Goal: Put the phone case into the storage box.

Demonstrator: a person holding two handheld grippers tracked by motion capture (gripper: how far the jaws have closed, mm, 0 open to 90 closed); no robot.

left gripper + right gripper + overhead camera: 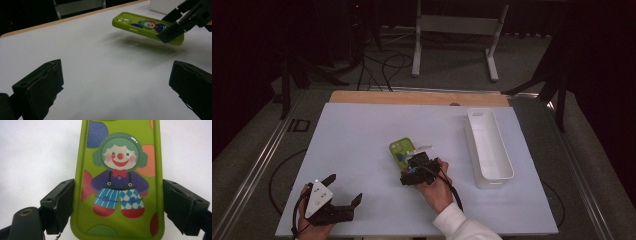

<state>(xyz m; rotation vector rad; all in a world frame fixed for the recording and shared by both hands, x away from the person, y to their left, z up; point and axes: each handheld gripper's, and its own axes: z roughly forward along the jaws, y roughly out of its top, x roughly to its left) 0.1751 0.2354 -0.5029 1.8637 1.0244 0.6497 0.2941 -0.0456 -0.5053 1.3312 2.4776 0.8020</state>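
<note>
A lime-green phone case [120, 170] printed with a cartoon clown lies lengthwise between my right gripper's jaws, which press on its two long edges. My right gripper [118, 205] is shut on it. In the left gripper view the phone case [140, 26] hangs a little above the white table, casting a shadow below, with the right gripper [175, 27] on its near end. From above, the case [401, 148] is at mid-table, and the right gripper [414, 167] is held by a hand in a white sleeve. My left gripper [346, 188] rests at the front left, open and holding nothing [116, 85].
A long white tray [489, 147] lies lengthwise on the right side of the white table top [362, 130], with nothing in it. A wooden strip [412, 97] runs along the far edge. Beyond it, cables and a white stand [457, 25] are on the floor.
</note>
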